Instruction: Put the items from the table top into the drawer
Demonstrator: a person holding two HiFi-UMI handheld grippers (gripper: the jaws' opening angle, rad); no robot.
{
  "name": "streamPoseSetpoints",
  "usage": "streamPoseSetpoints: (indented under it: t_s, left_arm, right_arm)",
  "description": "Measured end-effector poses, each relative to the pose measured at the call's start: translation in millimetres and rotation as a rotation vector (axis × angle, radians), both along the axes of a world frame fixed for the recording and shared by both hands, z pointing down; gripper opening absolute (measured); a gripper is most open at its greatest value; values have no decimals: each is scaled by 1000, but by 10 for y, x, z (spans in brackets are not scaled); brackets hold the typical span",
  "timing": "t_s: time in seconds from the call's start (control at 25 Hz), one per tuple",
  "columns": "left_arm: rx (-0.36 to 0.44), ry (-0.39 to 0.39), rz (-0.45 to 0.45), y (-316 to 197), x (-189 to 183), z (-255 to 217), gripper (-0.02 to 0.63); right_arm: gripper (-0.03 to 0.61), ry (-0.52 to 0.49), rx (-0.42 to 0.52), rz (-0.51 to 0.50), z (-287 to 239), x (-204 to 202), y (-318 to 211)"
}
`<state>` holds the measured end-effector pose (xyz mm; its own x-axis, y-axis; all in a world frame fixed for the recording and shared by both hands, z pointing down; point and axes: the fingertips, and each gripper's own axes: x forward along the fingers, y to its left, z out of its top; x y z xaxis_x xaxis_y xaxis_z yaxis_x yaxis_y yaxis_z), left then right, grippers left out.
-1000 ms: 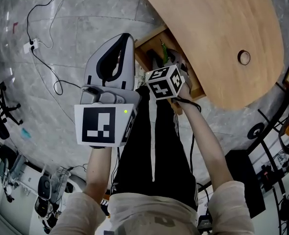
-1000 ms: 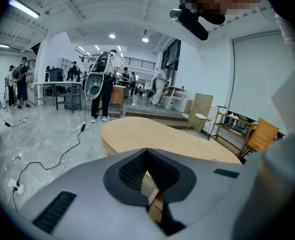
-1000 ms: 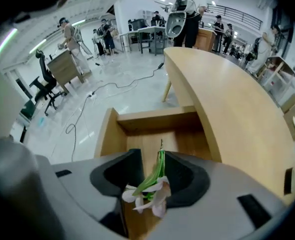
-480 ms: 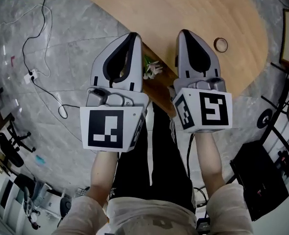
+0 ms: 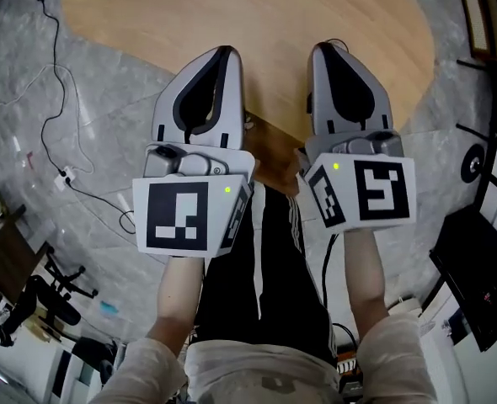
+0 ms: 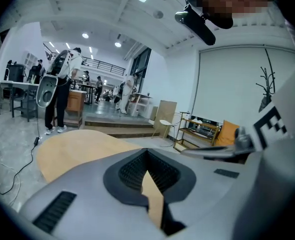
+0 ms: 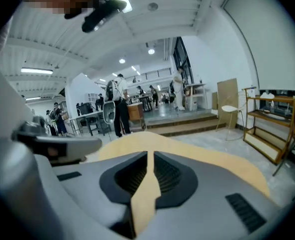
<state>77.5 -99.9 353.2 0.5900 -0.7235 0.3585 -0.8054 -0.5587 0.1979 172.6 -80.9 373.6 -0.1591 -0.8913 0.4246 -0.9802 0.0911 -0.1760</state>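
Both grippers are held side by side over the near edge of the pale wooden table top (image 5: 274, 15). My left gripper (image 5: 225, 50) is shut with nothing in it, its tips meeting over the wood (image 6: 146, 154). My right gripper (image 5: 324, 47) is also shut and empty (image 7: 150, 156). The table (image 7: 152, 141) shows no loose item in any view. Between the two grippers a darker brown strip of the drawer (image 5: 269, 146) shows under the table edge. Its inside is hidden.
Grey stone floor surrounds the table, with a black cable (image 5: 59, 82) and a power strip (image 5: 63, 179) at the left. A black case (image 5: 484, 276) lies at the right. Several people (image 6: 60, 91) stand far behind the table, with a chair (image 6: 163, 126) and shelves (image 7: 265, 129) beyond it.
The right gripper has come up out of the drawer and now sits level beside the left one. Both have moved out over the table edge, hiding most of the drawer.
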Motion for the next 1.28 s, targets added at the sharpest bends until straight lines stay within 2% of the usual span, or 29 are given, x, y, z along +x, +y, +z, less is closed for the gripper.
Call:
streamPoseSetpoints:
  t_s: [0.04, 0.08, 0.12, 0.28, 0.44, 0.56, 0.96, 1.04, 1.08, 1.16, 1.28]
  left_arm:
    - [-2, -1, 15, 18, 53, 8, 8]
    - [-5, -1, 30, 43, 99, 20, 8]
    - [-10, -2, 46, 74, 141, 43, 8]
    - [-38, -19, 103, 169, 273, 236, 8]
    - [-81, -40, 125, 264, 308, 462, 8]
    - [-109, -61, 143, 346, 308, 572, 8]
    - [-101, -90, 155, 295, 261, 606, 8]
    - [-100, -90, 151, 295, 257, 607, 8]
    - [-100, -88, 148, 298, 252, 601, 8]
    - [-102, -78, 141, 311, 247, 573, 8]
    - [-115, -45, 121, 321, 218, 505, 8]
  right_arm:
    - [66, -10, -57, 14, 210, 97, -11]
    - [215, -13, -115, 33, 446, 212, -19]
    - [278, -1, -169, 57, 698, 348, -21]
    - [305, 94, -373, 126, 1643, 866, -13]
    - [305, 95, -503, 57, 2139, 928, 27]
    - [305, 159, -509, 29, 2205, 919, 66]
    - [302, 152, -497, 38, 2191, 936, 57]
    - [251, 154, -490, 45, 2190, 950, 51]
    - [247, 158, -487, 44, 2178, 951, 45]
    - [245, 174, -454, 40, 2041, 939, 13]
    - [245, 168, -316, 51, 1477, 848, -63]
